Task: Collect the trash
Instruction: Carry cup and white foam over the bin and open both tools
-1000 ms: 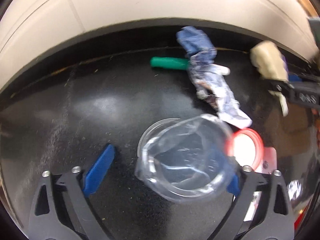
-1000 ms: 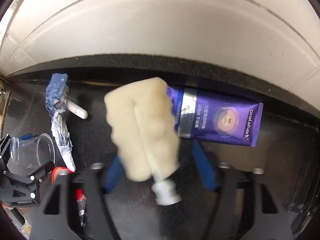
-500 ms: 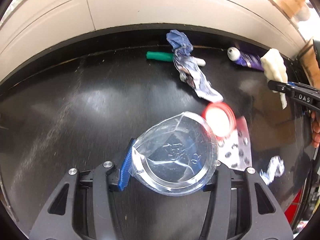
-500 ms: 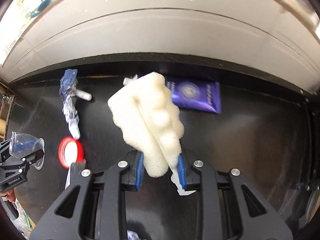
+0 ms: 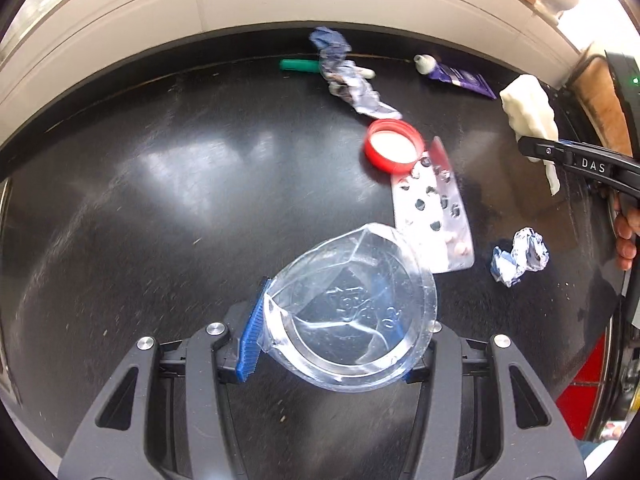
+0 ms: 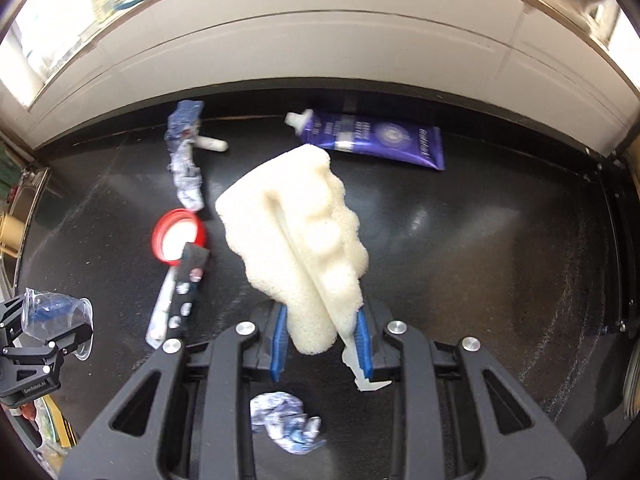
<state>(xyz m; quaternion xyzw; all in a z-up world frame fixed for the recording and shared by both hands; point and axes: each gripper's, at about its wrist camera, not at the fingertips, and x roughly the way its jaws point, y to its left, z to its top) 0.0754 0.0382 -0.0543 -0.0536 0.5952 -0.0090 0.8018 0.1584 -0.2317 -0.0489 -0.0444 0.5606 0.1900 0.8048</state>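
My left gripper is shut on a crushed clear plastic cup and holds it above the black table. My right gripper is shut on a cream foam piece, lifted off the table; it also shows at the right of the left wrist view. On the table lie a red lid, a pill blister pack, a crumpled blue-white wrapper, a crumpled foil ball, a purple tube and a green stick.
A white tiled wall runs along the table's far edge. The left gripper with its cup shows at the left edge of the right wrist view. Something red lies past the table's right edge.
Both grippers closed on their items and rose back from the table: the left took the cup, the right took the foam. More of the table is in view now.
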